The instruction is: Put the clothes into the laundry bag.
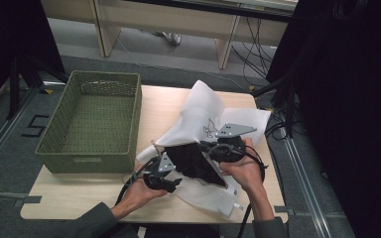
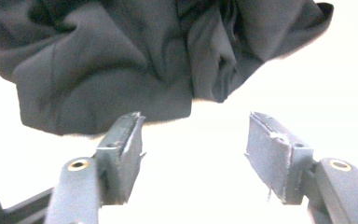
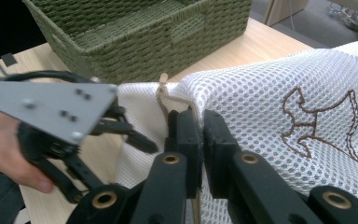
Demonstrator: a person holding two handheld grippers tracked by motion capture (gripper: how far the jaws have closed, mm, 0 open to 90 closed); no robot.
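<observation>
- High view: a white mesh bag (image 1: 206, 116) lies spread on the right half of the wooden table (image 1: 79, 198), its far corner raised
- A black garment (image 1: 191, 161) sits at the near opening of the bag, between the two hands
- The left gripper (image 1: 171, 181) is held at the near left edge of the bag, its tips toward the black garment
- The right gripper (image 1: 208, 148) rests on the bag just right of the garment, a grey three-cornered plate (image 1: 234, 130) on top of it
- A green woven basket (image 1: 92, 121) stands on the left half of the table, just beside the bag
- Left gripper view: the left gripper (image 2: 196, 135) has its jaws spread, with nothing between them but bright white fabric below
- The black garment (image 2: 121, 60) lies crumpled just past the tips, and the left tip reaches its near edge; whether it touches I cannot tell
- Right gripper view: the right gripper (image 3: 201, 130) has its jaws pressed together, pinching the edge of the white mesh bag (image 3: 261, 98)
- A brown stitched animal outline (image 3: 319, 121) shows on the mesh to the right of the jaws
- A beige zip pull (image 3: 163, 91) stands up just left of the pinched edge
- The left gripper (image 3: 140, 140) shows at the left, held in a hand (image 3: 4, 144)
- The green woven basket (image 3: 140, 37) stands beyond on the table (image 3: 270, 39)
</observation>
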